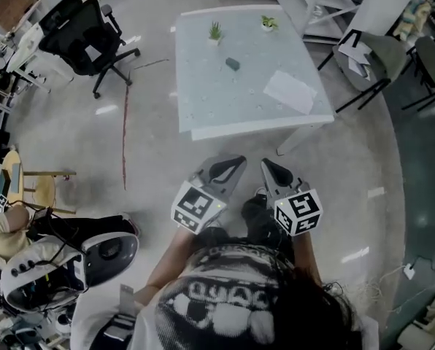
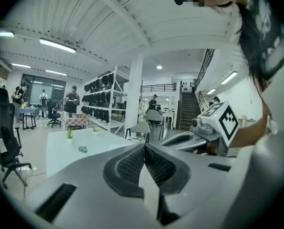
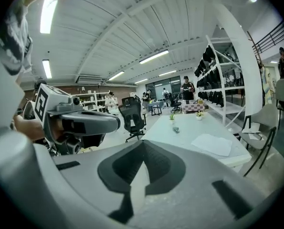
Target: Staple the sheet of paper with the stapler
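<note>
Approach stage. The left gripper (image 2: pixel 144 149) and right gripper (image 3: pixel 143 146) are being held side by side in front of the person, each with jaws pressed together and nothing between them. The stapler (image 1: pixel 233 64) is lying near the middle of the desk (image 1: pixel 203 104), well apart from both grippers. The paper (image 1: pixel 290 91) is lying flat to the stapler's right and nearer the person, close to the desk's right edge and not touching the stapler. Two small potted plants (image 1: pixel 215 32) are standing toward the far edge. The stapler is likely handling as a small, stiff, fairly dense body, best pinched across its sides or pressed down from the top. The paper is looking light, limp and prone to sliding, so an edge or corner is offering the likeliest hold. No brand or label is showing legibly on either. Only the square markers (image 1: pixel 197 207) on the gripper cubes are standing out, and the shirt print is appearing too distorted to read
</note>
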Demonstrator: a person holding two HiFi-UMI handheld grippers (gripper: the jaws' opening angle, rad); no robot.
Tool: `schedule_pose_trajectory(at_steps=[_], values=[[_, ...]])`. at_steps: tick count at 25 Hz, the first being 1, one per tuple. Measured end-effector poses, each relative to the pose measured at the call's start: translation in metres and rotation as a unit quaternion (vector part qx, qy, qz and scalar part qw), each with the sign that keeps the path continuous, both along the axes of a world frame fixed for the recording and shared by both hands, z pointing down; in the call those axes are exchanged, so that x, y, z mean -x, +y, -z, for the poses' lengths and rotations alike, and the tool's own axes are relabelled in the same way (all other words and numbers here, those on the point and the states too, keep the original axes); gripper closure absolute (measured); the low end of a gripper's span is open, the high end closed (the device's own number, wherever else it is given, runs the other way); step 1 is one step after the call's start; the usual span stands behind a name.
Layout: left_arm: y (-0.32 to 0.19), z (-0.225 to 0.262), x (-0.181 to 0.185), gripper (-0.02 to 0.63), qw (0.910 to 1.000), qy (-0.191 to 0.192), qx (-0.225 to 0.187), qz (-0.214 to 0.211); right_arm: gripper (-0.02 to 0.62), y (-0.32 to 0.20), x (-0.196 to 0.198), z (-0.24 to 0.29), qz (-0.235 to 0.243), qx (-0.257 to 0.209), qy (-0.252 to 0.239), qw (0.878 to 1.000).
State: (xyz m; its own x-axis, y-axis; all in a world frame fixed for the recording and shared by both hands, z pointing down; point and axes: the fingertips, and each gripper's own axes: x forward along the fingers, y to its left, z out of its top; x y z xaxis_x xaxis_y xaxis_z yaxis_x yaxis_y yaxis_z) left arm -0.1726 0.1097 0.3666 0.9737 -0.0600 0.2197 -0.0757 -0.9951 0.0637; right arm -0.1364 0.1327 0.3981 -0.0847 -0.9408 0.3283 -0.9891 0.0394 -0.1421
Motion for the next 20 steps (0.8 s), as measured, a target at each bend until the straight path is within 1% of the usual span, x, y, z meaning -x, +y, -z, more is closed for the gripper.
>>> schedule_pose_trajectory(at_steps=[5, 9, 15, 20], values=[[-0.003, 0.002, -0.072, 0.603, 0.9999, -0.004, -0.005, 0.01, 0.595, -0.008, -0.073, -0.004, 0.014, 0.005, -0.008, 1.0], [-0.006, 0.004, -0.113, 0.603, 0.9995, -0.014, -0.012, 0.025, 0.595, -0.015, -0.114, -0.006, 0.034, 0.005, -0.011, 0.999], [-0.007, 0.009, -0.145, 0.603, 0.9974, -0.019, -0.025, 0.065, 0.595, -0.019, -0.155, -0.007, 0.058, -0.003, -0.022, 0.998], [-0.006, 0.003, -0.153, 0.603, 0.9959, -0.033, -0.025, 0.08, 0.595, -0.019, -0.163, -0.015, 0.075, -0.003, -0.038, 0.996]])
